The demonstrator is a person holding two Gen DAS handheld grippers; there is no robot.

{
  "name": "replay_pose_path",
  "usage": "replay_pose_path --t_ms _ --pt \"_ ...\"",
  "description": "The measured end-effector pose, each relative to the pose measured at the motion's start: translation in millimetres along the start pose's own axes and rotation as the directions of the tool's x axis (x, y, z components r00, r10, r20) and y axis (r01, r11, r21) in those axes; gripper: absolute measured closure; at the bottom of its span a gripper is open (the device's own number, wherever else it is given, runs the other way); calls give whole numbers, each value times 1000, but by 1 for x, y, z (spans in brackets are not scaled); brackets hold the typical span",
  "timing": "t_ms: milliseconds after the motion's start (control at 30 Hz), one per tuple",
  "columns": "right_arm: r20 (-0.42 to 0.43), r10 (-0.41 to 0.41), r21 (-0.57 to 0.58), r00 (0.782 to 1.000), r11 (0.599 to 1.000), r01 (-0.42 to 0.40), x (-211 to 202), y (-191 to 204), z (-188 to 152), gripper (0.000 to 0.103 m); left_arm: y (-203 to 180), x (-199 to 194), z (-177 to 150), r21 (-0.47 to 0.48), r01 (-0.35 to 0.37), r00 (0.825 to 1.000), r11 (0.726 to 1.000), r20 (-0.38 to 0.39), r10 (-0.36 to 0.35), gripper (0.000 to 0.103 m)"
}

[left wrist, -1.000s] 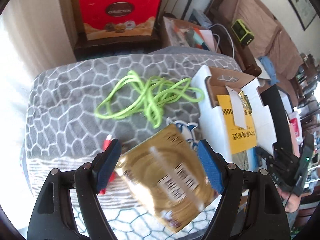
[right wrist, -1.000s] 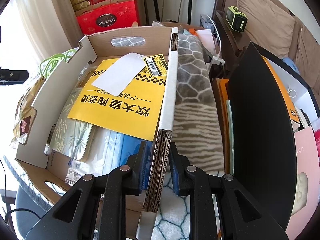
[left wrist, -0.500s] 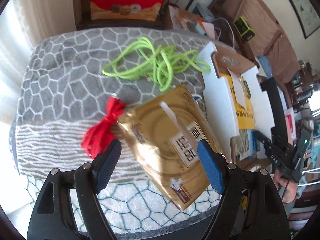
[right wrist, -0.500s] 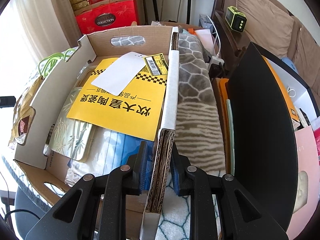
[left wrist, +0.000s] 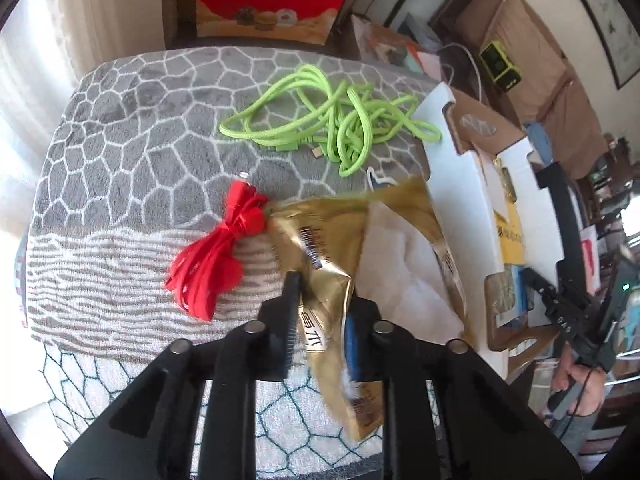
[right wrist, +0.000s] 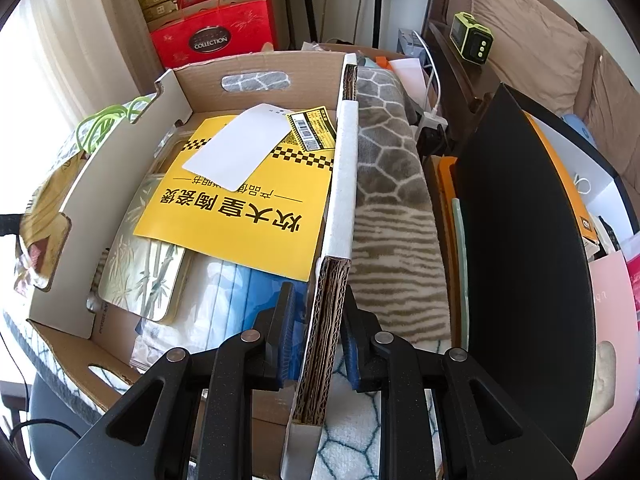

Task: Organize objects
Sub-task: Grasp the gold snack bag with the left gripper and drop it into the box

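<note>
My left gripper (left wrist: 322, 312) dropped toward the blanket and its jaws, wide a second ago, are closing on the gold bag (left wrist: 344, 256), now crumpled between them. Red cable (left wrist: 216, 256) has come into view.

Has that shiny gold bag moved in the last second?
Yes. The gold bag now crumples between the closing left hand-held gripper, its top nearer the red cord.

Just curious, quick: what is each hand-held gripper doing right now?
Left hand-held gripper: jaws closing on the gold packet.
Right hand-held gripper: shut on the cardboard box wall.
</note>
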State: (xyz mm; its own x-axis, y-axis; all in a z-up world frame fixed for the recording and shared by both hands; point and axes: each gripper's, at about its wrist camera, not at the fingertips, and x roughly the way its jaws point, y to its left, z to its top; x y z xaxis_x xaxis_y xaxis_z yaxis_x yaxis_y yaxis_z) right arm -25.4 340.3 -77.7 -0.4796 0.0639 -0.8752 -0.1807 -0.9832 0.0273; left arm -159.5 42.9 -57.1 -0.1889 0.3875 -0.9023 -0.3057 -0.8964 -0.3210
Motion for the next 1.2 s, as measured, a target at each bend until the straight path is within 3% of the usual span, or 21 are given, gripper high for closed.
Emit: replay_pose_path --t_ms 200,367,500,633,867,1200 --pt "-1 0 0 1000 1000 0 0 0 0 81 9 -27 4 -29 61 997 998 57 -59 92" --pt "0 -3 -1 1000 1000 3 0 0 0 81 18 -60 15 -105 201 976 974 111 -189 94" --pt "0 -2 1 1000 1000 2 0 0 0 81 2 -77 29 -122 266 957 956 154 -246 93" --pt "-1 -3 -1 1000 1000 3 0 0 0 81 -21 -76 46 -126 302 948 945 144 -284 93" --pt "0 1 3 1000 1000 -1 0 0 0 81 -80 -40 64 -129 300 953 945 78 -292 93" --pt "-5 7 2 1000 1000 -7 1 1 1 81 -141 17 79 -186 233 973 955 41 -229 93"
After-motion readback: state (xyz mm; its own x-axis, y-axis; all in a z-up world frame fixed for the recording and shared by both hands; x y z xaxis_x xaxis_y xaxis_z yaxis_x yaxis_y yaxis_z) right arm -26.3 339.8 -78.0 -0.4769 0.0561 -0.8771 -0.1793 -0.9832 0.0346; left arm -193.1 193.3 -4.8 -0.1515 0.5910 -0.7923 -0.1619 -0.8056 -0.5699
